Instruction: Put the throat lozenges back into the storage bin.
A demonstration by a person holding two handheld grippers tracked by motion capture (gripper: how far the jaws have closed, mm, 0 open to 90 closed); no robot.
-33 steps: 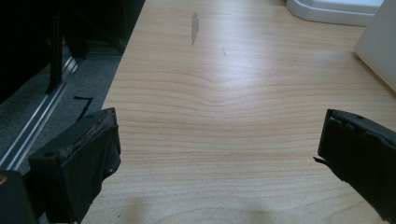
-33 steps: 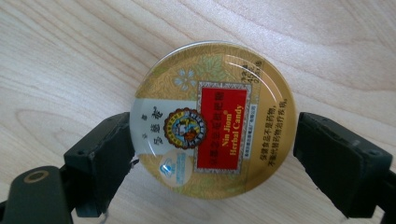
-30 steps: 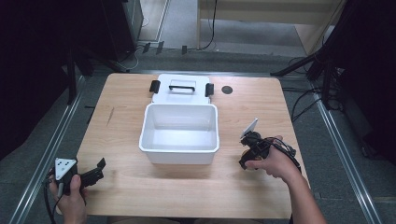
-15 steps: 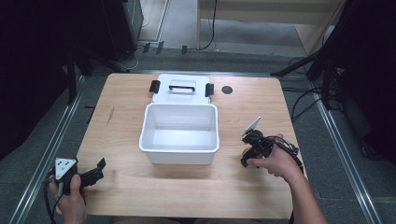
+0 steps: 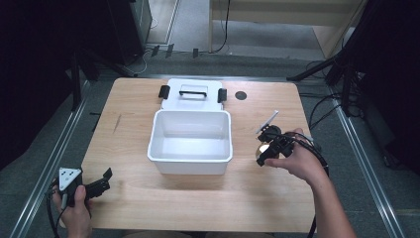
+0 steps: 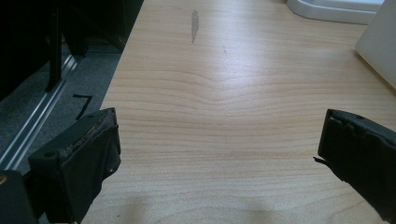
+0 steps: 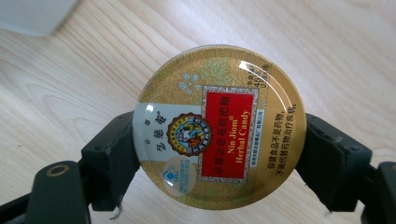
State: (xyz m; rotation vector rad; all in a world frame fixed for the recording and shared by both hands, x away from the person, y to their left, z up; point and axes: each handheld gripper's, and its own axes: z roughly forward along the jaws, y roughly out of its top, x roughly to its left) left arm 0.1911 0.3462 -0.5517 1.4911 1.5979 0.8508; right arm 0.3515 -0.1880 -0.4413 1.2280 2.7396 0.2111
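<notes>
Gripping candy tin, bin empty.

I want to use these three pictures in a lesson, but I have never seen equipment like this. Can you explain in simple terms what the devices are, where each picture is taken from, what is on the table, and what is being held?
No robot here: a person holds a hand-operated two-jaw tool in each hand. One picture looks down from above the light wooden table. The other two come from cameras riding on the tools, looking along their black jaws.

On the table sits an open, empty white plastic box, with its white lid with a black handle and clips lying behind it.

The left gripper rests open near the table's front left corner, holding nothing. The right gripper is closed on a round gold candy tin labelled Nin Jiom Herbal Candy, to the right of the box.
</notes>
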